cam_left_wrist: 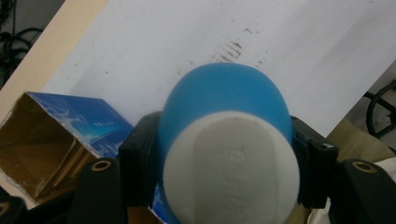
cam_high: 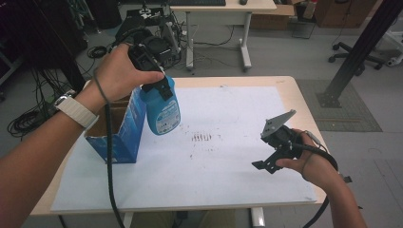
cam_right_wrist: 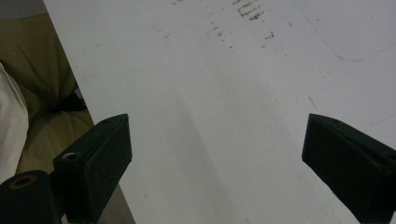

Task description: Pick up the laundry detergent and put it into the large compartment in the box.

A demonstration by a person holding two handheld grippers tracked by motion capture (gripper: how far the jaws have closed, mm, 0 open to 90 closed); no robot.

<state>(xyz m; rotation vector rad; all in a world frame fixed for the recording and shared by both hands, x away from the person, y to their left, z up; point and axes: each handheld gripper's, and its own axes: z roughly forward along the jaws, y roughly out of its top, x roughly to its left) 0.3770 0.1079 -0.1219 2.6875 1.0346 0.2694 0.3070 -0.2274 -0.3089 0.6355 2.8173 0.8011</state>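
A blue bottle (cam_high: 163, 108) with a white cap hangs upright in the air just right of an open blue cardboard box (cam_high: 119, 128), its base clear of the white sheet. My left gripper (cam_high: 159, 80) is shut on the bottle's neck from above. In the left gripper view the white cap (cam_left_wrist: 231, 172) and blue body (cam_left_wrist: 219, 91) sit between the two black jaws, with the box (cam_left_wrist: 51, 135) down to the left. My right gripper (cam_high: 263, 164) hovers low over the sheet at the right, its jaws wide apart around bare paper (cam_right_wrist: 219, 121).
A white sheet (cam_high: 228, 142) covers most of the wooden table (cam_high: 304, 109), with brown marks (cam_high: 202, 137) near its middle. Beyond the far edge stand a desk, cables and equipment on the floor. A black post rises at the right.
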